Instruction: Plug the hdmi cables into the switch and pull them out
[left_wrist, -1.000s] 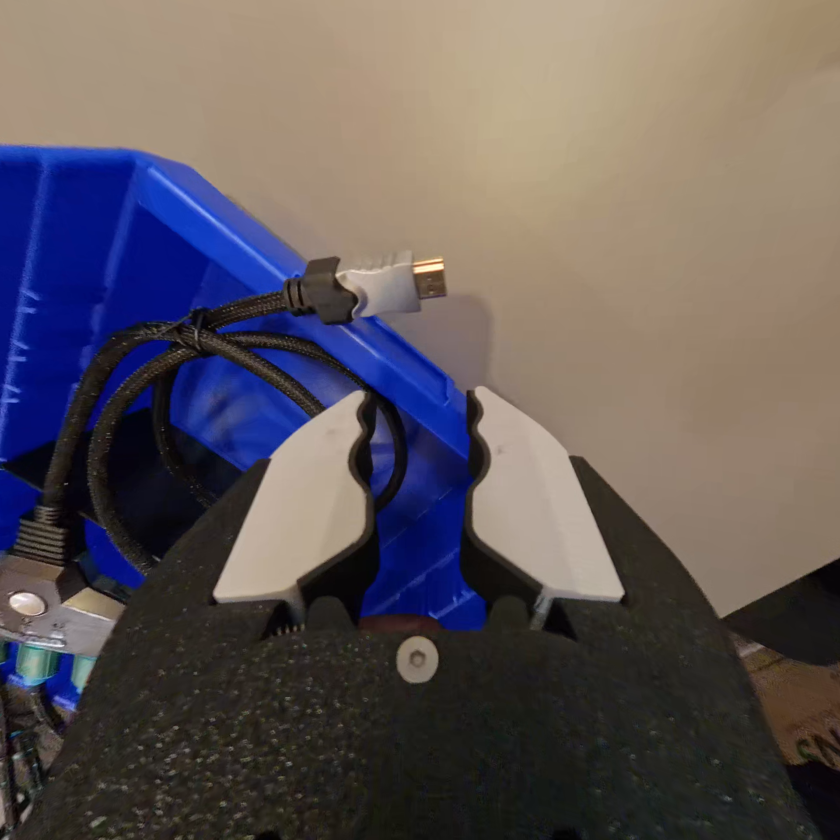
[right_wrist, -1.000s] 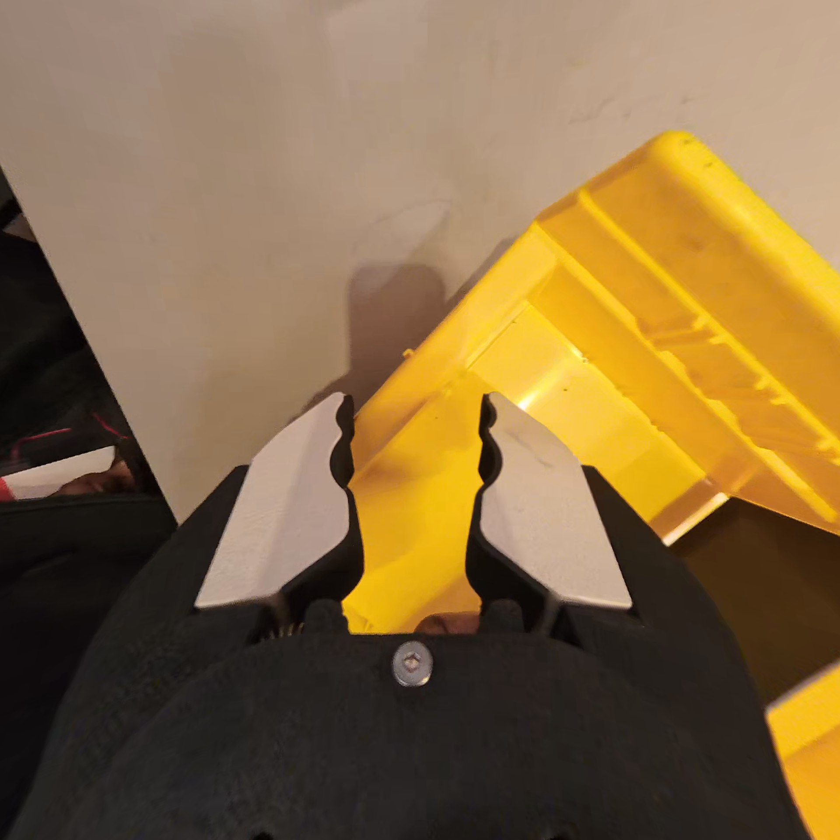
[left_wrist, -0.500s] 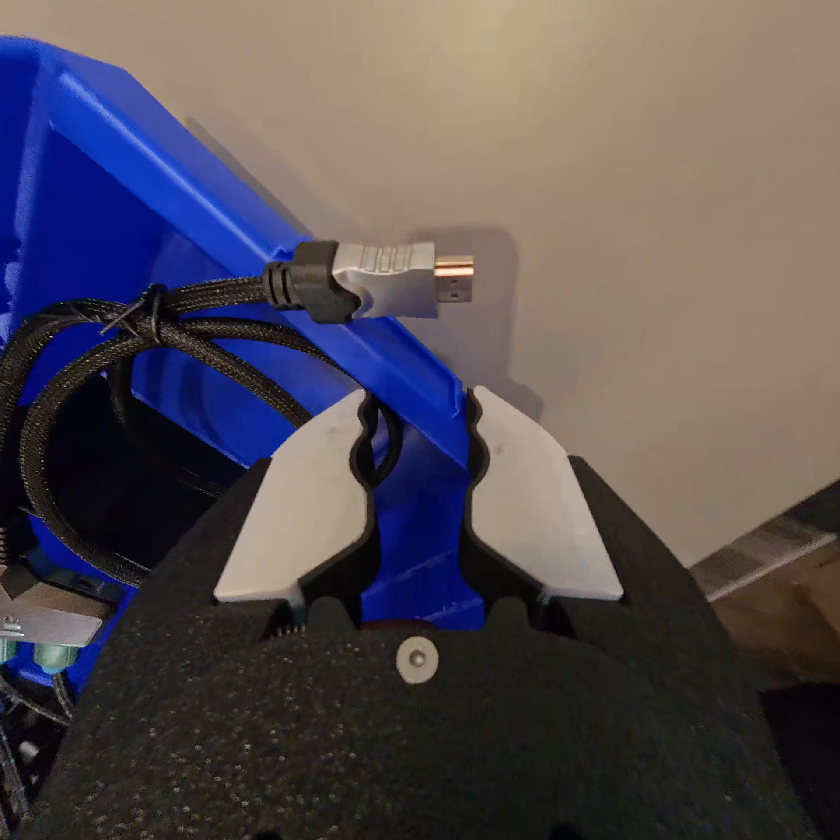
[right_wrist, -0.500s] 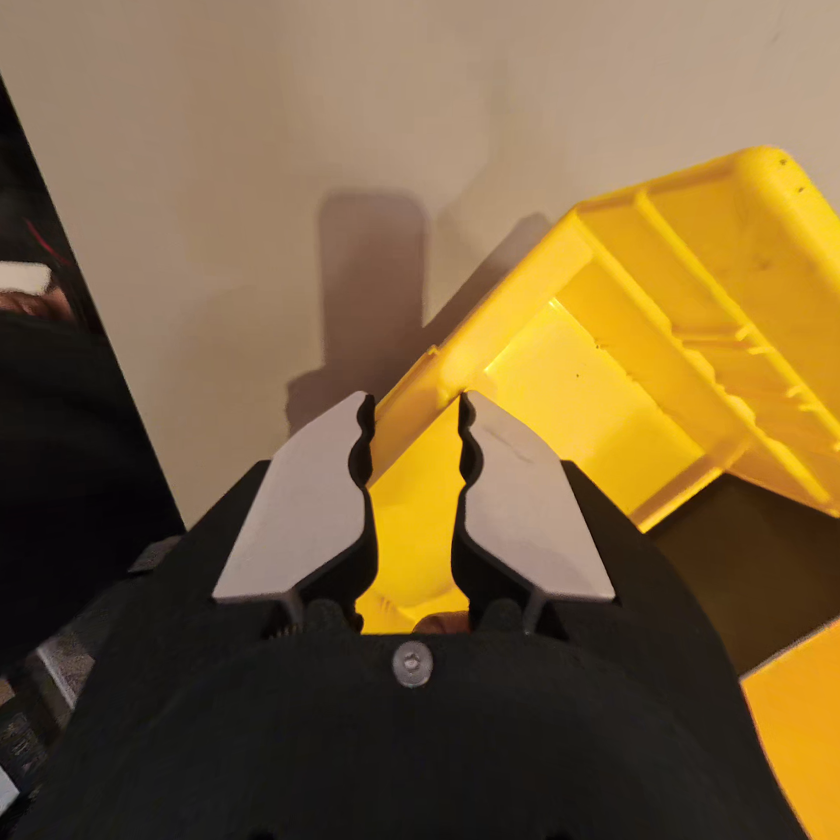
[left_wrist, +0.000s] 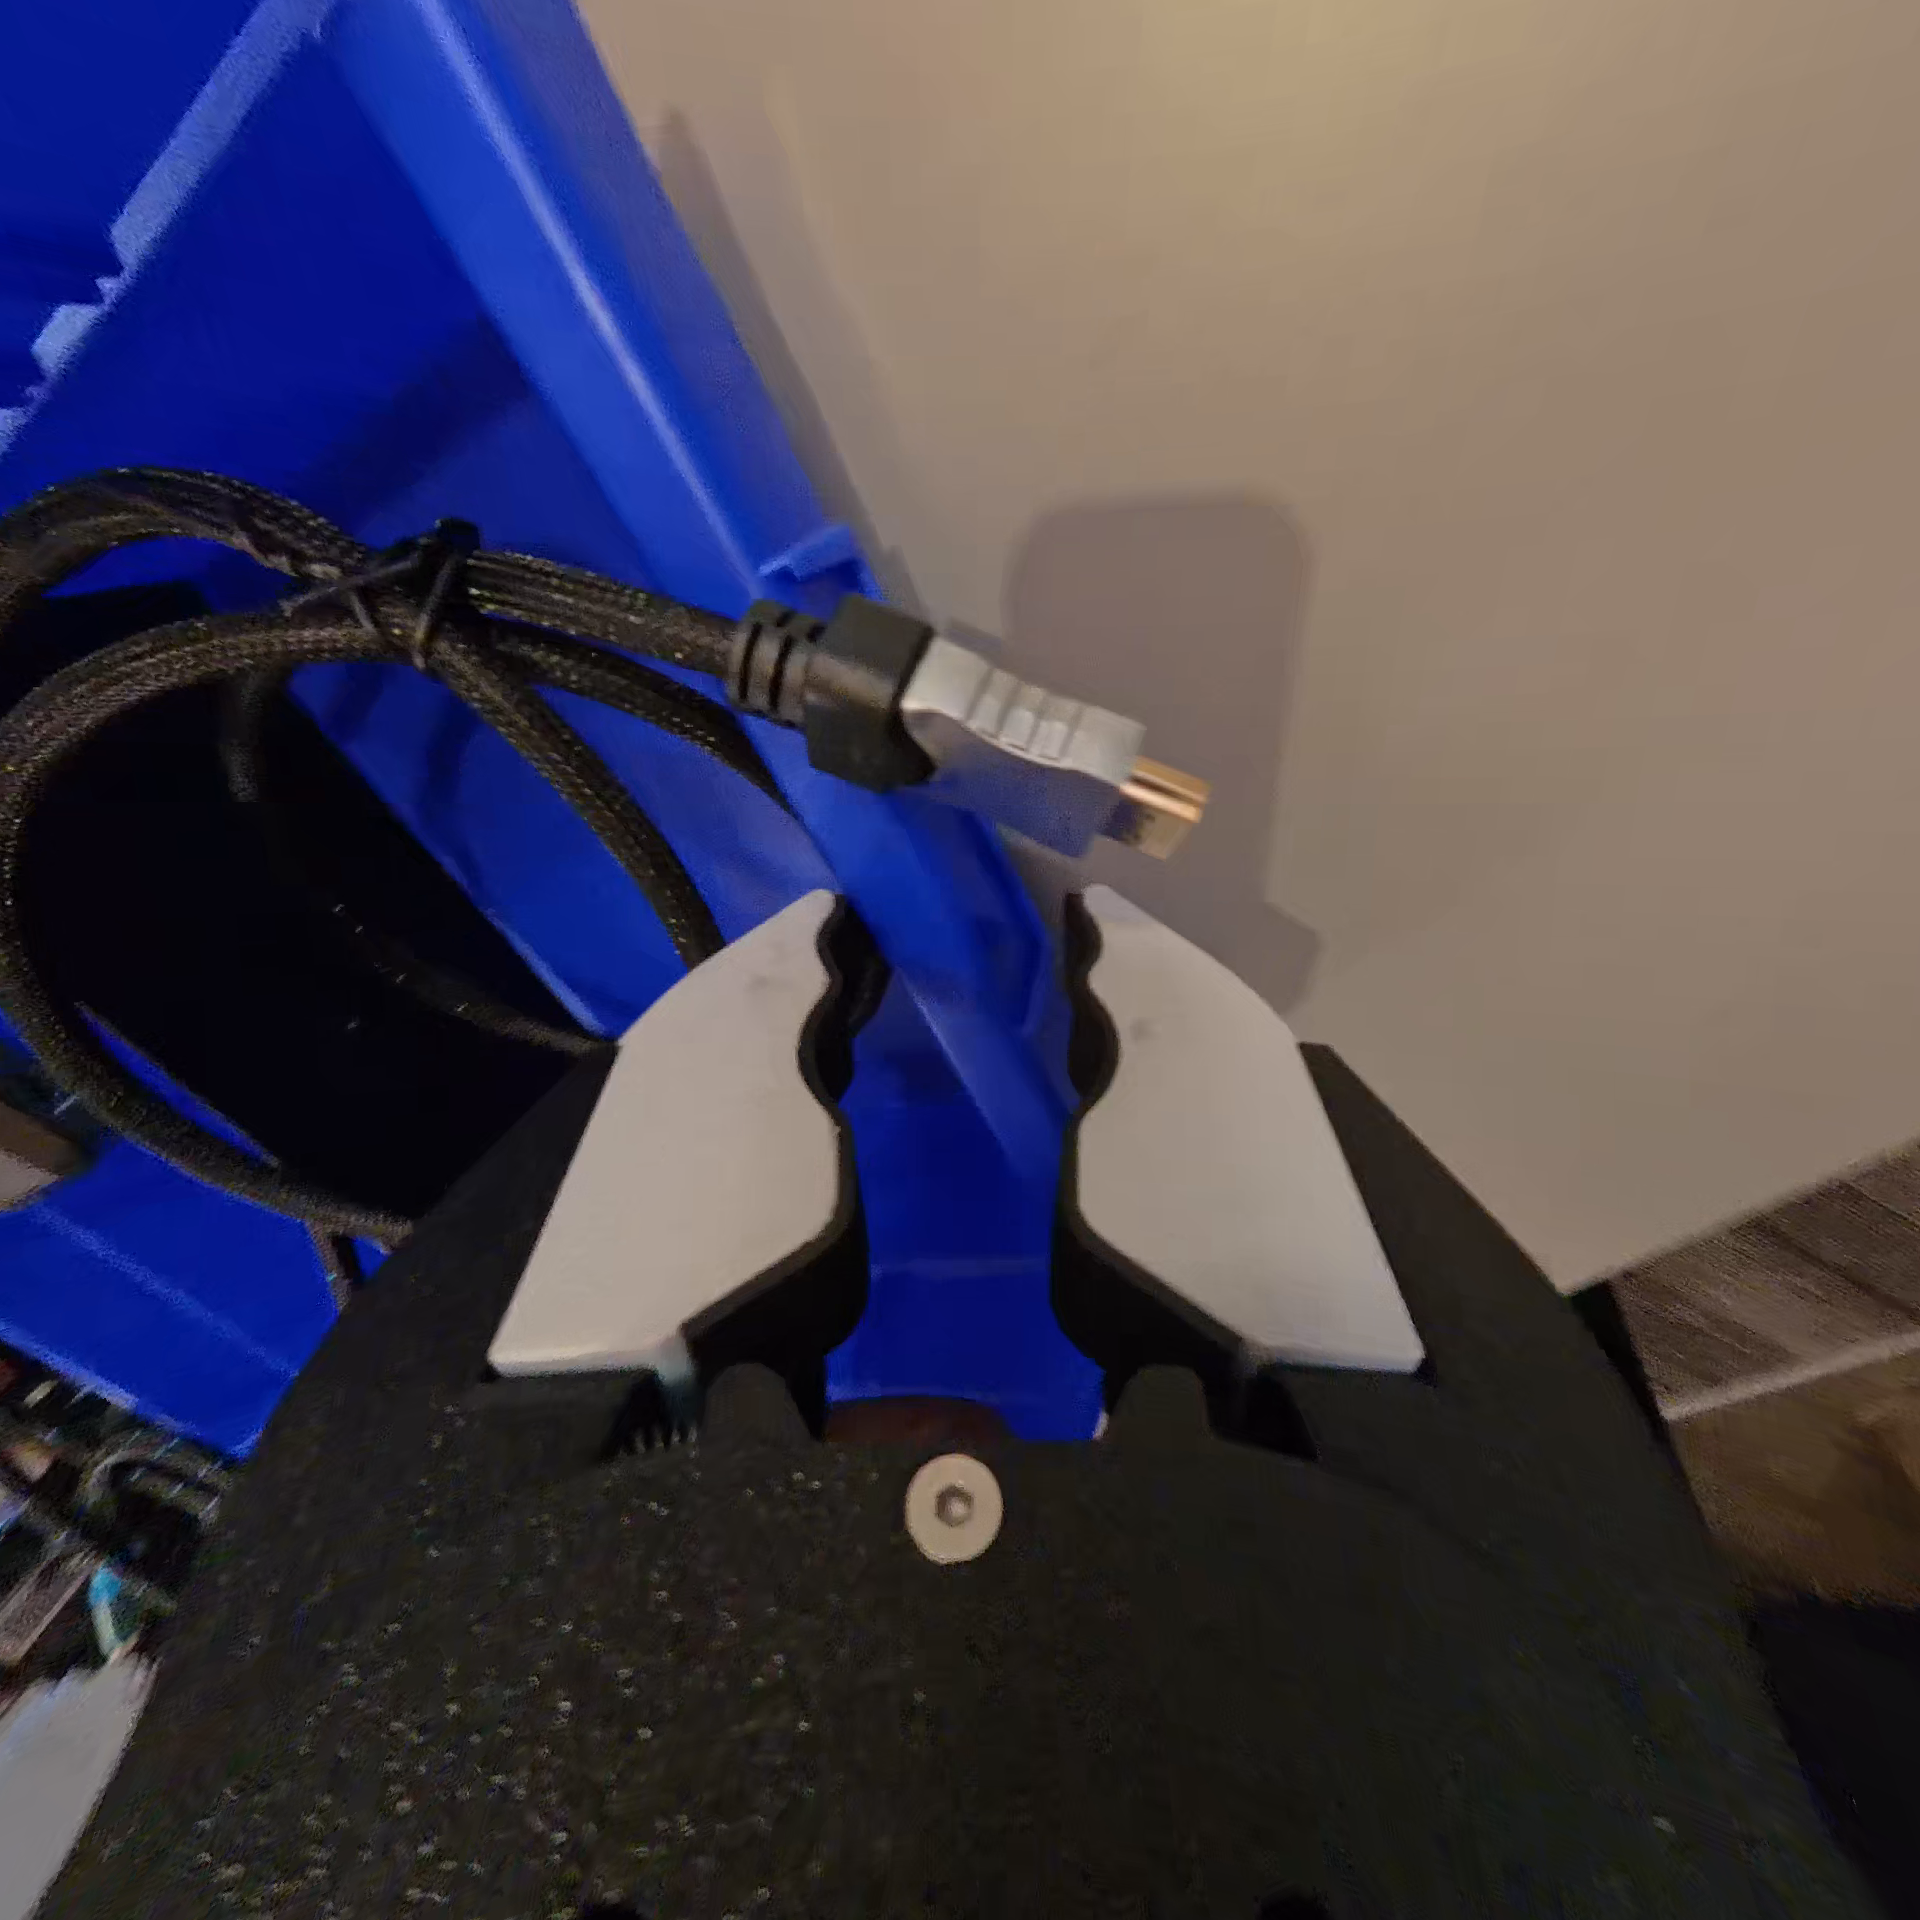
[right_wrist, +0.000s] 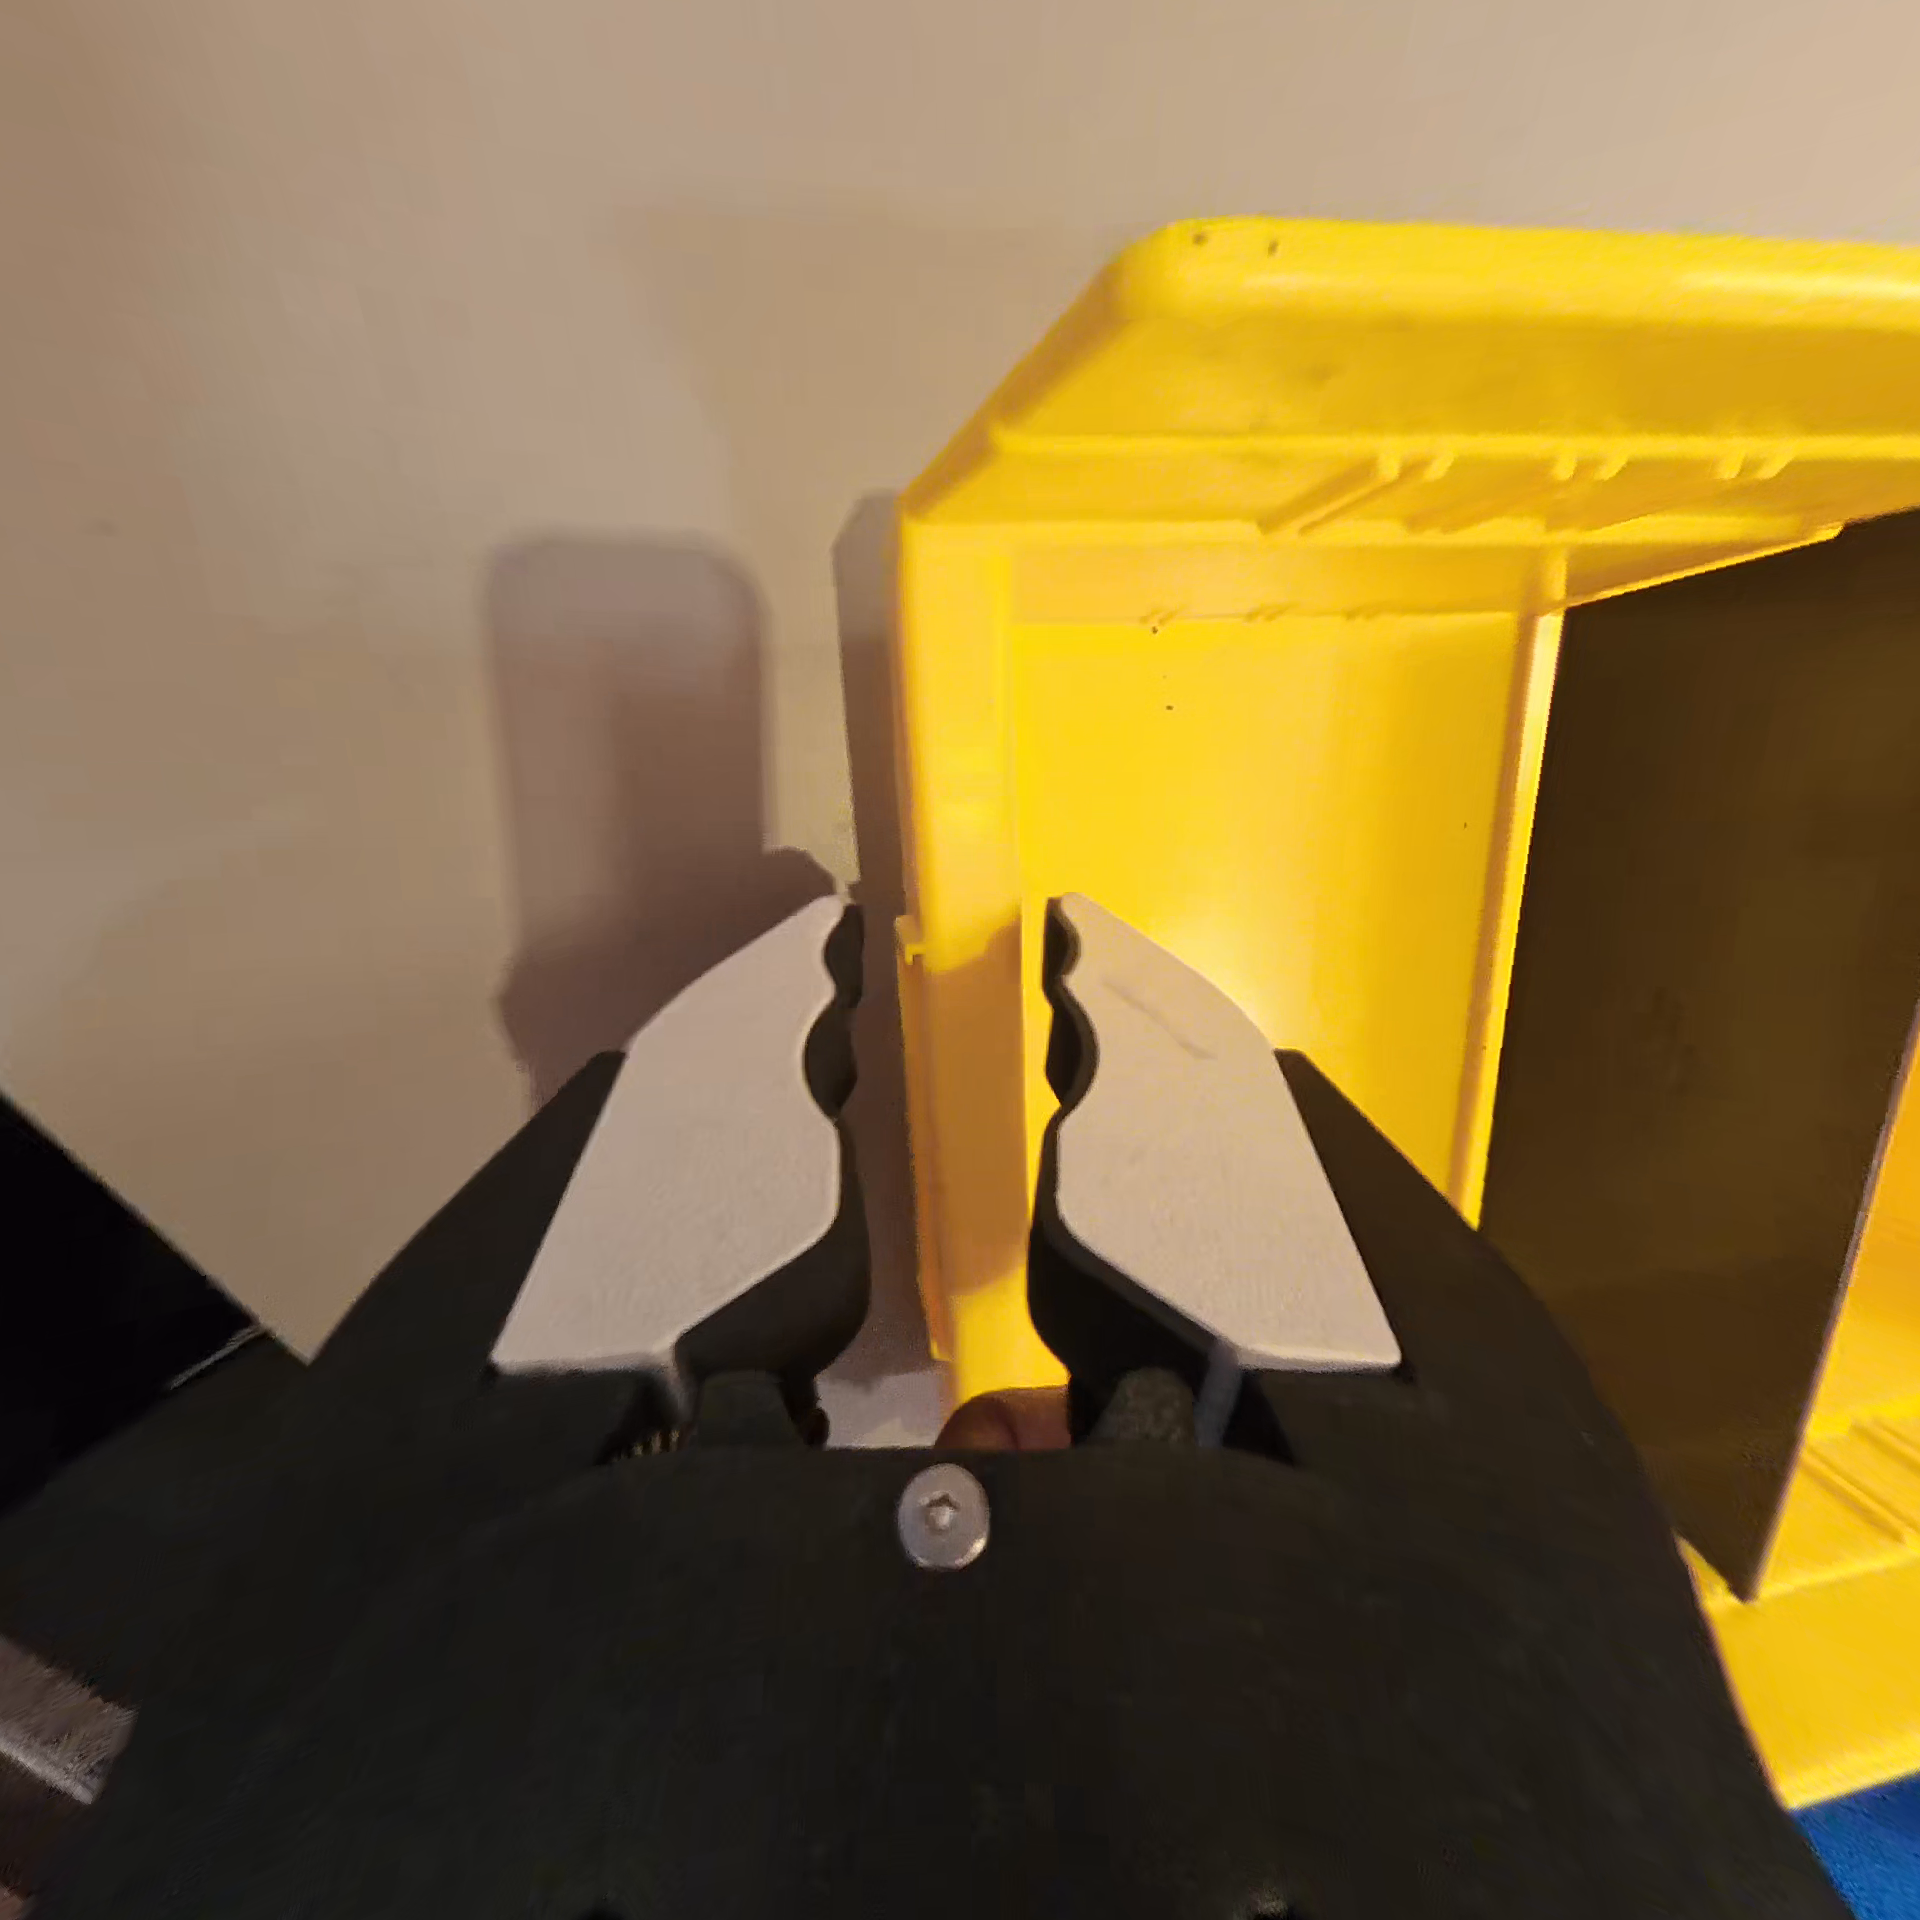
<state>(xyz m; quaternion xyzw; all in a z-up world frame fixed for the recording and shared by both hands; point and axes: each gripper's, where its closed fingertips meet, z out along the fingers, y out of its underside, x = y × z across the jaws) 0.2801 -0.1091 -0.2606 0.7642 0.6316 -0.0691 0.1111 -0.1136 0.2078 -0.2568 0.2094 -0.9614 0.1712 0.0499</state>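
Left gripper (left_wrist: 951, 914) jaws are parted narrowly astride the blue bin (left_wrist: 582, 395) wall, nothing clamped; HDMI plug (left_wrist: 1023, 722) is seen just beyond the tips, overhanging the rim. Right gripper (right_wrist: 951, 920) jaws are likewise narrowly parted, straddling the yellow bin (right_wrist: 1351, 416) edge; no switch is seen. Risk judged: bin wall is pinched instead of plug, or the tied cable (left_wrist: 343, 644) snags on lifting.

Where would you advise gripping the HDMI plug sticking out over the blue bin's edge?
Probably on the grey ribbed plug body, its flat faces between the left gripper fingers, coming from below. It overhangs the blue bin rim, gold tip free, with the gripper open just beneath.
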